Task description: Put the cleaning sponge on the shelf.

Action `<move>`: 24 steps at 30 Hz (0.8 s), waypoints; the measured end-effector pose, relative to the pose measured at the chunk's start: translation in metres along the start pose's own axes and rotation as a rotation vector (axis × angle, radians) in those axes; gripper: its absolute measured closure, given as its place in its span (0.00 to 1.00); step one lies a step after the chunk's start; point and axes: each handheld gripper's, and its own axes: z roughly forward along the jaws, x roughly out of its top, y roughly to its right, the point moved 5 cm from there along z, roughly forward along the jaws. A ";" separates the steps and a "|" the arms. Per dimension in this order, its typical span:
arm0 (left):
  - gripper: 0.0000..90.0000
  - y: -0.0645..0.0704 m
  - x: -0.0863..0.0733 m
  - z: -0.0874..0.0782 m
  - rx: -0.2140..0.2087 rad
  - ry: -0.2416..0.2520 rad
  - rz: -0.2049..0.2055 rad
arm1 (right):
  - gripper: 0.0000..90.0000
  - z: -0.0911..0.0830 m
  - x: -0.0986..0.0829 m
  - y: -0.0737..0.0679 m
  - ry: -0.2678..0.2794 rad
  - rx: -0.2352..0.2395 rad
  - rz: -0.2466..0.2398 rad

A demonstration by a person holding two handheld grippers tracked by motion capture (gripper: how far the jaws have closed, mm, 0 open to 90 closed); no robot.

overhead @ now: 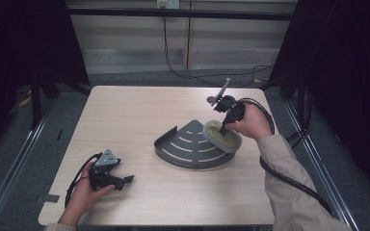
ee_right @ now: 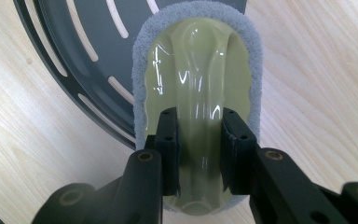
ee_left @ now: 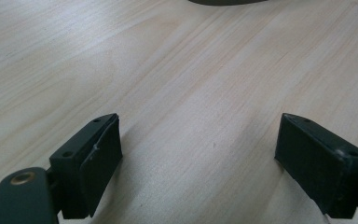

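Observation:
A dark grey quarter-round slotted tray (overhead: 188,147) (ee_right: 74,42) lies near the table's middle. A scrubber pad with a pale yellow-green plastic handle and grey felt rim (overhead: 223,136) (ee_right: 198,79) rests partly on the tray's right edge and partly over the table. My right gripper (overhead: 223,129) (ee_right: 199,140) points down and is shut on the handle's raised ridge. My left gripper (overhead: 125,180) (ee_left: 198,158) lies low at the table's front left, open, with bare wood between its fingers.
The light wooden table (overhead: 125,115) has free room on its left and front. A black cable (overhead: 289,178) trails from the right gripper along the person's sleeve. Dark floor and metal rails (overhead: 9,168) surround the table.

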 end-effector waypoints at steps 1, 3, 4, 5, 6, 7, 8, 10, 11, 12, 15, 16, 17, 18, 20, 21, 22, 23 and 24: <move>0.15 0.000 0.000 0.000 0.000 0.000 0.000 | 0.79 0.000 0.000 0.000 -0.004 -0.002 0.008; 0.15 0.000 0.000 0.000 0.003 0.000 -0.001 | 0.79 0.001 0.000 0.001 -0.005 -0.001 0.016; 0.15 0.000 0.000 0.000 0.000 0.000 -0.001 | 0.79 0.002 0.001 0.003 -0.001 -0.010 0.026; 0.15 0.000 0.000 0.000 0.000 0.000 -0.001 | 0.79 0.002 0.001 0.003 -0.001 -0.010 0.026; 0.15 0.000 0.000 0.000 0.000 0.000 -0.001 | 0.79 0.002 0.001 0.003 -0.002 -0.006 0.037; 0.15 0.000 0.000 0.000 0.000 0.000 -0.001 | 0.79 0.002 0.001 0.003 -0.002 -0.006 0.037; 0.15 0.000 0.000 0.000 0.002 0.001 -0.001 | 0.79 0.002 0.002 0.004 -0.002 -0.013 0.046; 0.15 0.000 0.000 0.000 0.000 0.001 -0.001 | 0.79 0.003 0.003 0.005 0.001 -0.014 0.049; 0.15 0.000 0.000 0.000 0.003 0.000 -0.001 | 0.79 0.002 0.003 0.005 -0.003 -0.018 0.049; 0.15 0.000 0.000 0.000 0.000 0.001 -0.001 | 0.79 0.003 0.003 0.005 0.001 -0.016 0.054; 0.15 0.000 0.000 0.000 0.000 0.000 -0.002 | 0.79 0.003 0.005 0.005 0.002 -0.011 0.076; 0.15 0.000 0.000 0.000 0.001 0.000 -0.002 | 0.79 0.003 0.005 0.005 0.002 -0.011 0.076; 0.15 0.000 0.000 0.000 0.003 0.000 -0.003 | 0.79 0.003 0.005 0.005 0.002 -0.012 0.078; 0.15 0.000 0.000 0.000 0.001 0.000 -0.002 | 0.79 0.003 0.006 0.006 0.002 -0.010 0.082; 0.15 0.000 0.000 0.000 0.000 0.001 -0.001 | 0.79 0.002 0.006 0.006 -0.004 -0.010 0.087; 0.15 0.000 0.000 0.000 0.002 0.001 -0.002 | 0.79 0.003 0.007 0.006 0.000 -0.009 0.096; 0.15 0.000 0.000 0.000 0.000 0.001 -0.002 | 0.79 0.003 0.007 0.006 0.004 -0.013 0.089; 0.15 0.000 0.000 0.000 -0.001 0.001 -0.002 | 0.79 0.003 0.008 0.006 0.004 -0.009 0.097; 0.15 0.000 0.000 0.000 -0.001 0.001 -0.002 | 0.79 0.003 0.008 0.006 0.004 -0.009 0.097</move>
